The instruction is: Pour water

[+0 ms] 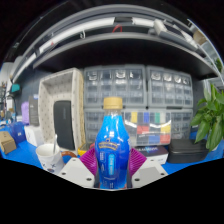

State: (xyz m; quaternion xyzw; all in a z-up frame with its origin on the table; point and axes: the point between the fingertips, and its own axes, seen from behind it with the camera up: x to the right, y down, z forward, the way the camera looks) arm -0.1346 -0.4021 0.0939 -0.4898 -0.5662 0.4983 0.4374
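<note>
Drawer cabinets (140, 88) behind; hand-held gripper (112, 165) clamps upright blue bottle (111, 148) between pads.

The bottle (112, 150) is glossy translucent blue plastic with a matt tan cap (highlights streak its body). The drawer cabinets (135, 95) behind look like clear plastic; the cup (49, 155) is smooth white.

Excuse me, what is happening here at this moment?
A hand-held gripper is holding a blue bottle upright between its two fingers, which press on its sides. The cap is on the bottle. A white cup stands on the blue table beside it. No water is being poured yet.
</note>
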